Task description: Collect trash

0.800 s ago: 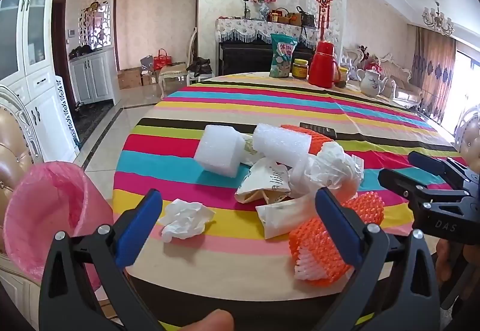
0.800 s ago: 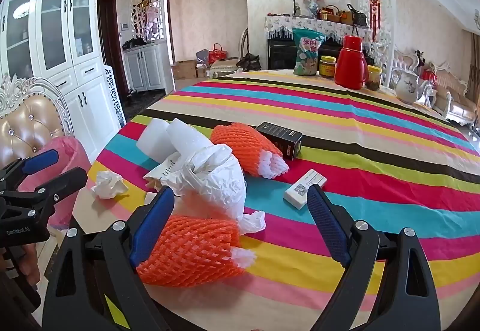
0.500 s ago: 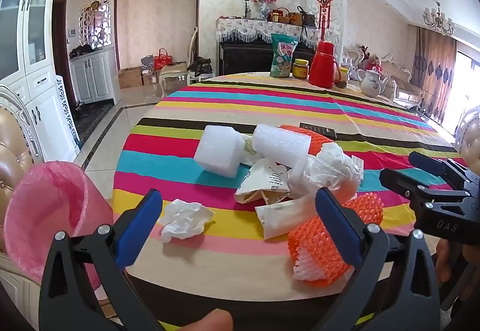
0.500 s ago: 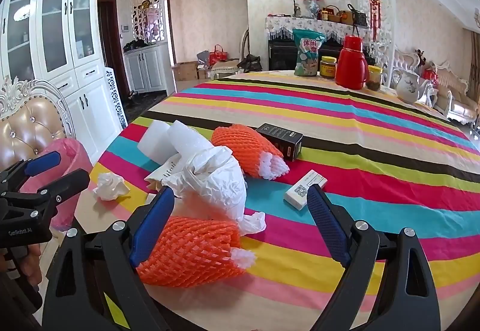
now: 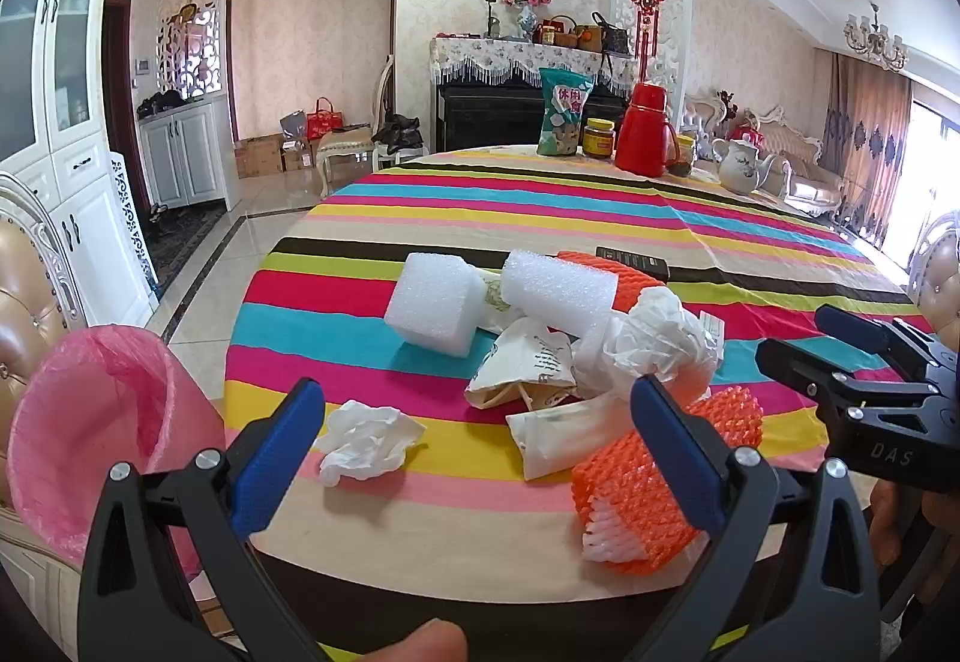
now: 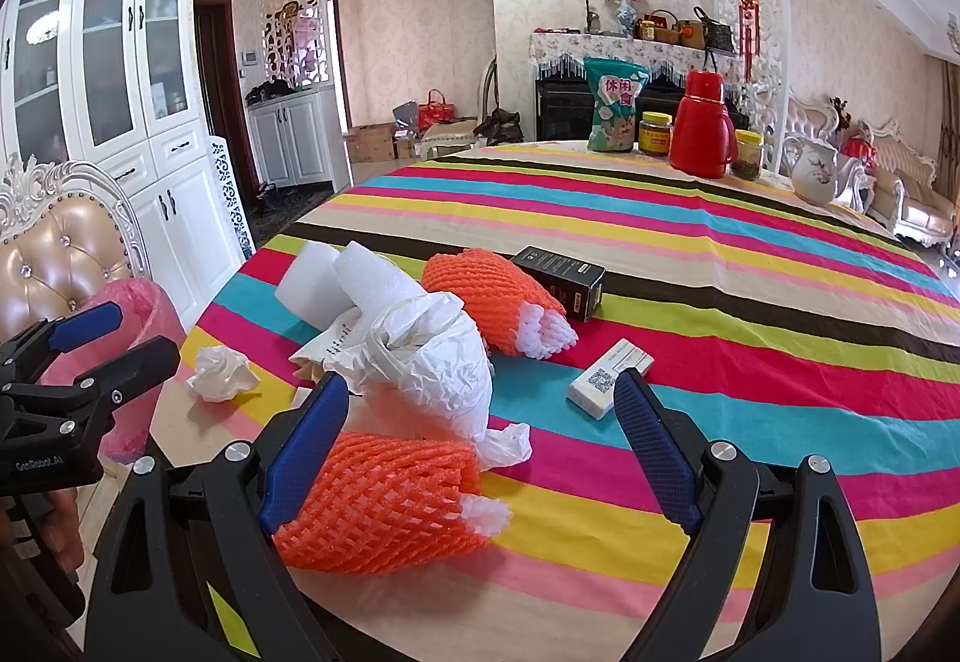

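Observation:
A pile of trash lies on the striped table: a white foam block (image 5: 435, 302), a foam roll (image 5: 558, 284), crumpled white plastic (image 6: 435, 362), a paper wrapper (image 5: 528, 365), a crumpled tissue (image 5: 366, 440) and two orange foam nets (image 6: 384, 500) (image 6: 492, 296). A bin with a pink bag (image 5: 90, 434) stands left of the table. My left gripper (image 5: 474, 458) is open and empty, just short of the tissue. My right gripper (image 6: 474, 452) is open and empty, over the near orange net.
A black box (image 6: 561, 281) and a small white box (image 6: 609, 377) lie right of the pile. A red thermos (image 6: 699, 128), a snack bag (image 6: 612, 104), jars and a teapot (image 6: 813, 173) stand at the far edge. A padded chair (image 6: 60, 254) stands at the left.

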Action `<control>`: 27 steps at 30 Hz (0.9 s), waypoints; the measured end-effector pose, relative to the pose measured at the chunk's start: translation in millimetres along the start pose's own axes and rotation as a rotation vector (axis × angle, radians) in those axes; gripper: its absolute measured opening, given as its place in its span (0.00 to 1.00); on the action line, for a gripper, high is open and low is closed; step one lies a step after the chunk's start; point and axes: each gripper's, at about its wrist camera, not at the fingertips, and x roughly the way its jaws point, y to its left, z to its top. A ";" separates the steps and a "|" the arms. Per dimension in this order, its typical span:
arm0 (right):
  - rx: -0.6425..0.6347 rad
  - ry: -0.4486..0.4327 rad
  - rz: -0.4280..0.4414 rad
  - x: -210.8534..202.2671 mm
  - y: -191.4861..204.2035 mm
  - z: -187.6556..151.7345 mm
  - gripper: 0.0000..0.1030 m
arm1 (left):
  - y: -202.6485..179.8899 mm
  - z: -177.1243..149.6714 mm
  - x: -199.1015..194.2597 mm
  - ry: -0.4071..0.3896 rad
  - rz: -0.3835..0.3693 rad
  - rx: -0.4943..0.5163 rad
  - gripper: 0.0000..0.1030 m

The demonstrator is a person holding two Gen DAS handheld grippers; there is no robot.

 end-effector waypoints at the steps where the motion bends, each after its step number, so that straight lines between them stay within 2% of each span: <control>1: 0.001 0.000 0.000 0.0 -0.1 0.1 0.82 | -0.4 -0.2 0.0 0.000 -0.001 0.001 0.96; 27: 0.001 -0.002 0.006 -2.8 1.8 1.3 0.82 | 0.9 0.0 -0.5 -0.010 -0.002 -0.010 0.96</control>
